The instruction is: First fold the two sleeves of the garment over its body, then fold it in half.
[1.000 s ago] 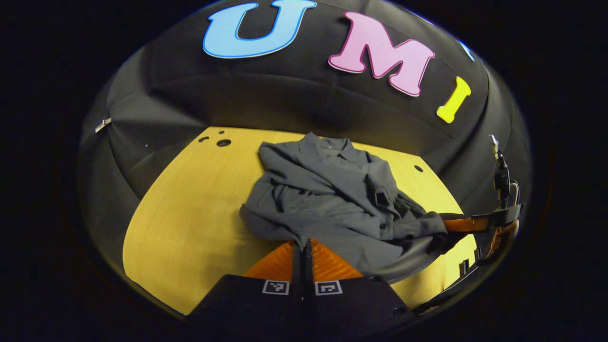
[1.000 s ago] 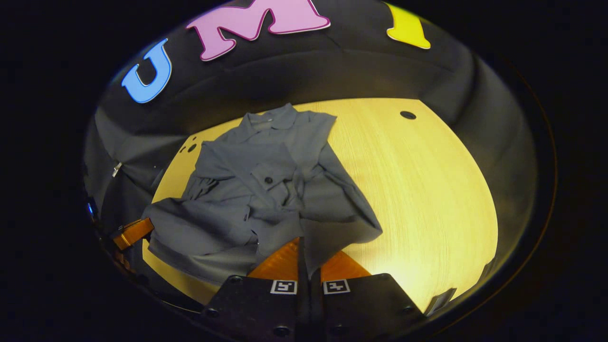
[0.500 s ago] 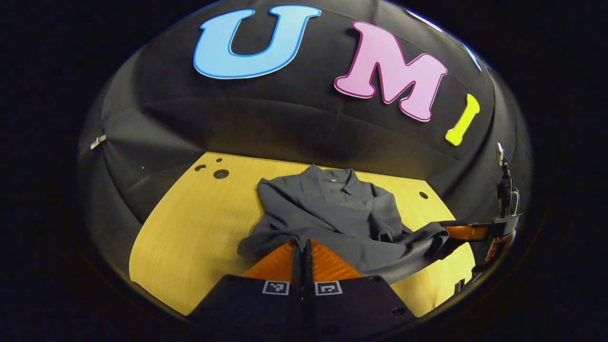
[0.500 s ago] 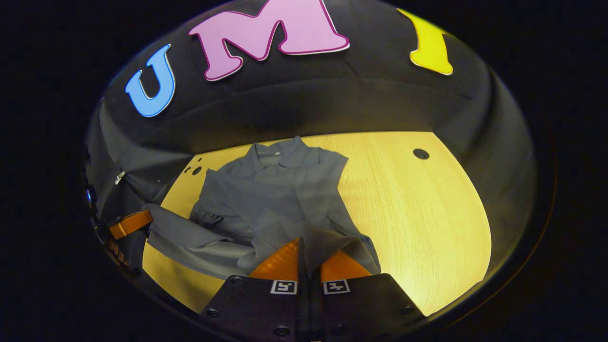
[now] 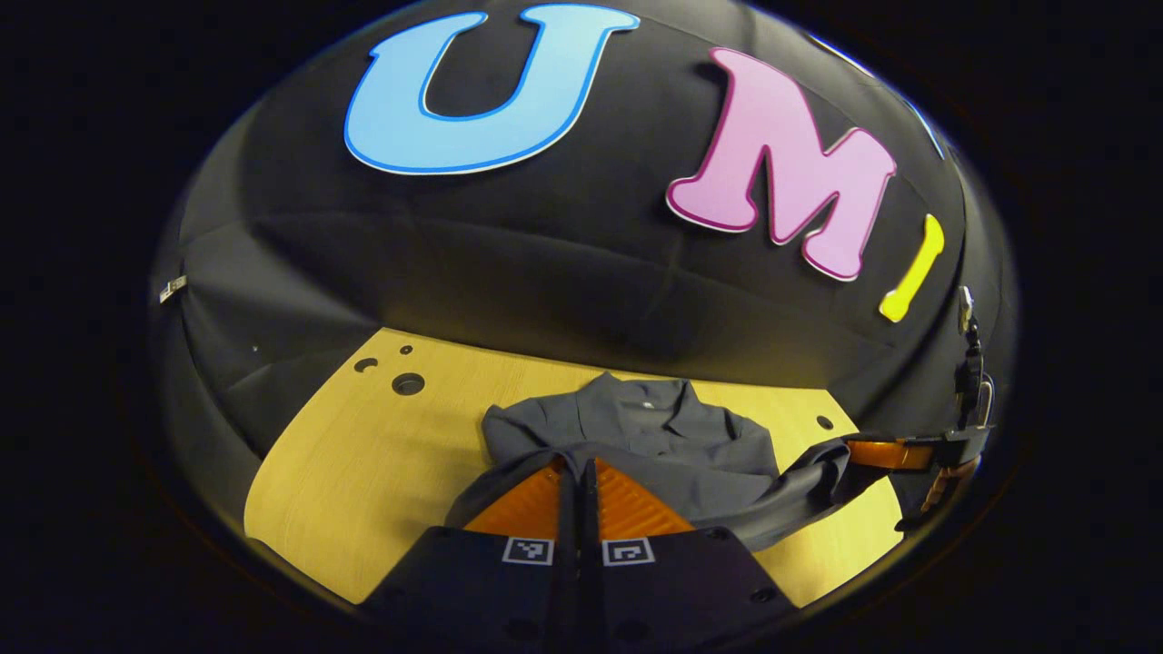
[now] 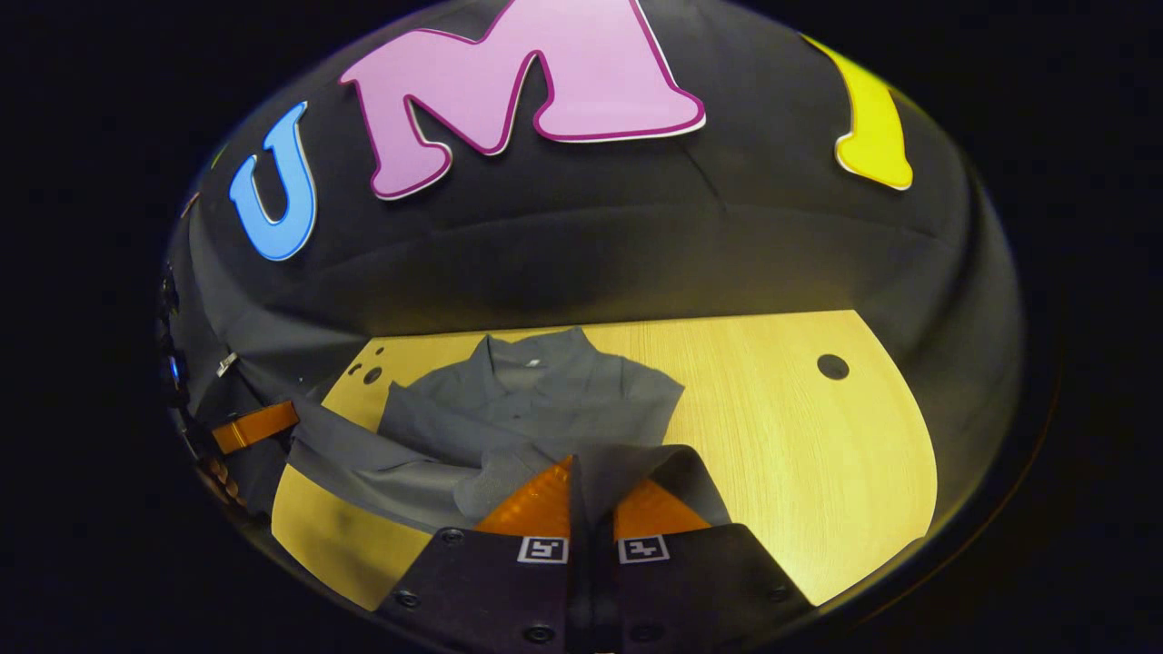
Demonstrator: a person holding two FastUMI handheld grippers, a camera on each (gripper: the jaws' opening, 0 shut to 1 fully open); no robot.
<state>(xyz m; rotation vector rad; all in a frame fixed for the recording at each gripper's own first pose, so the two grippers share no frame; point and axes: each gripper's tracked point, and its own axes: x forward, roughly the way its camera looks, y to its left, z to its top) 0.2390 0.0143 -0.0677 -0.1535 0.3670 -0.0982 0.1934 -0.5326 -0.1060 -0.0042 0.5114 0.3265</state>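
A dark grey collared shirt (image 5: 654,436) lies on the yellow wooden table (image 5: 363,454), collar toward the booth wall, both sleeves folded across its body. My left gripper (image 5: 578,465) is shut on the shirt's bottom hem at one corner. My right gripper (image 6: 581,463) is shut on the hem at the other corner. The hem (image 6: 382,454) is lifted off the table and stretched between the two grippers, hanging over the lower body of the shirt (image 6: 536,400). In the left gripper view the right gripper (image 5: 895,451) shows at the far right; in the right gripper view the left gripper (image 6: 254,427) shows at the far left.
The table (image 6: 800,436) has small round holes near its far corners (image 5: 407,383) (image 6: 831,366). The black cloth wall rises right behind the collar. Bare tabletop lies on both sides of the shirt.
Both grippers have carried the hem up and forward toward the collar. More of the lower body is now covered, and the shirt looks shorter in both views.
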